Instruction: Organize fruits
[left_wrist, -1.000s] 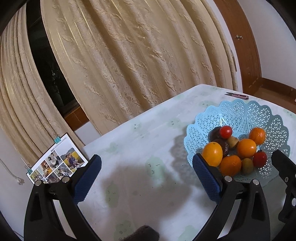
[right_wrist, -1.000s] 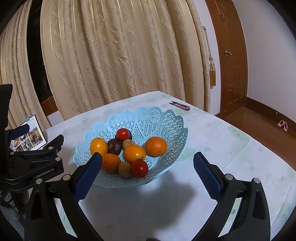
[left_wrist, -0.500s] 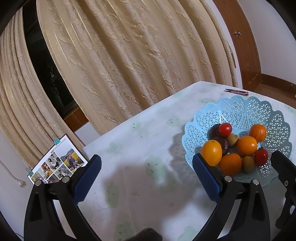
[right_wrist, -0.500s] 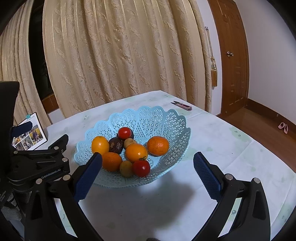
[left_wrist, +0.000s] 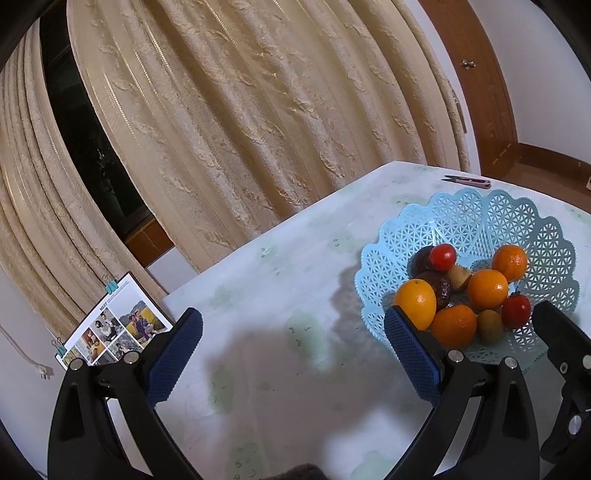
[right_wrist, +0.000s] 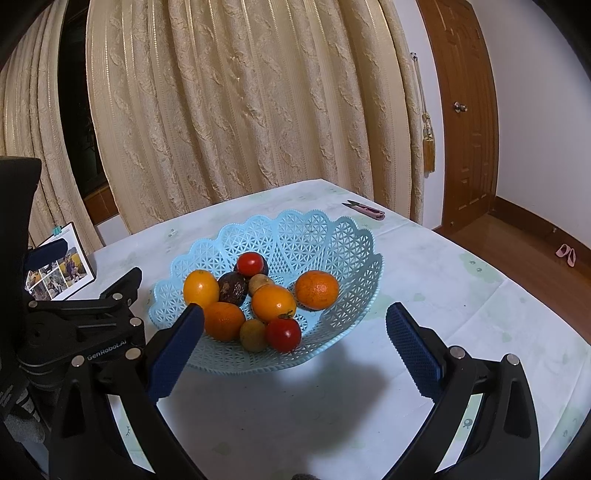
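A light blue lattice basket (right_wrist: 317, 236) (left_wrist: 480, 218) sits on the white tablecloth and holds several fruits: oranges (right_wrist: 274, 302) (left_wrist: 487, 288), two red tomatoes (right_wrist: 283, 334) (left_wrist: 442, 256), dark passion fruits (right_wrist: 231, 288) and small brown kiwis (right_wrist: 253, 335). My right gripper (right_wrist: 294, 345) is open just in front of the basket, with nothing between its fingers. My left gripper (left_wrist: 293, 349) is open above the bare cloth left of the basket and holds nothing. The left gripper's body (right_wrist: 81, 325) shows at the left of the right wrist view.
A clipped photo card (left_wrist: 110, 326) (right_wrist: 59, 271) stands at the table's left edge. Small pink snips (right_wrist: 364, 209) (left_wrist: 467, 180) lie behind the basket. Beige curtains hang behind the table, a wooden door (right_wrist: 465, 122) is at the right, and slippers (right_wrist: 566, 254) lie on the floor.
Both grippers have lifted and pulled back slightly, so the basket sits a bit lower and nearer the middle of each view. Both stay open; the fruits have not moved.
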